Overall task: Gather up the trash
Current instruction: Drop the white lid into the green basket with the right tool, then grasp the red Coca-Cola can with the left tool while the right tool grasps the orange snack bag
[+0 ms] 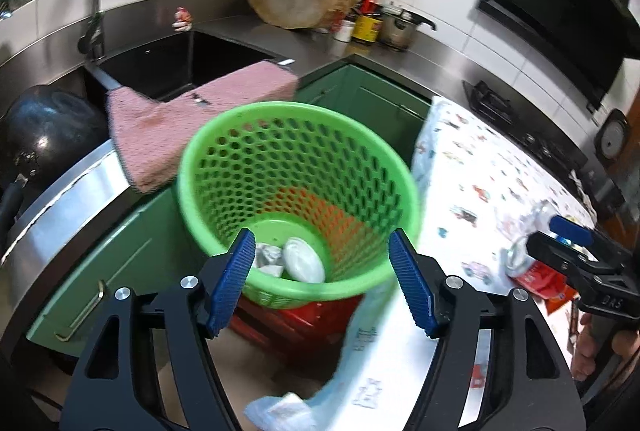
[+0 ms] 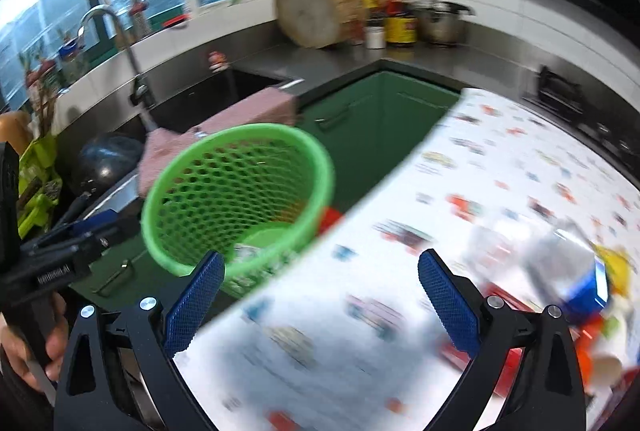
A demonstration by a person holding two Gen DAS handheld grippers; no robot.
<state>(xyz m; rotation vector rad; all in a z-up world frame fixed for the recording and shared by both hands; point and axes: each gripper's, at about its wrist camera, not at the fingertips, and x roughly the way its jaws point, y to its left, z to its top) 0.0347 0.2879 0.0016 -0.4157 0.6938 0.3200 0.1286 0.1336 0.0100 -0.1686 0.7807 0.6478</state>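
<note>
The table [image 1: 460, 167], covered by a white cloth printed with small vehicles, carries a blurred heap of wrappers and packaging [image 2: 576, 271] at its right end. The green basket [image 1: 296, 199] stands beside it.

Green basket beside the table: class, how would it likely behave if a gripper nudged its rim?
The green basket looks like thin perforated plastic, so probably light. It is tall, holds only a few scraps, and sits on a red stool, so it may tip or slide.

Basket [image 1: 296, 167] sitting left of table [image 1: 472, 167], before sink [image 1: 168, 63]. Holding crumpled trash [image 1: 296, 259] inside. Towel [image 1: 180, 119] hanging behind basket.
</note>
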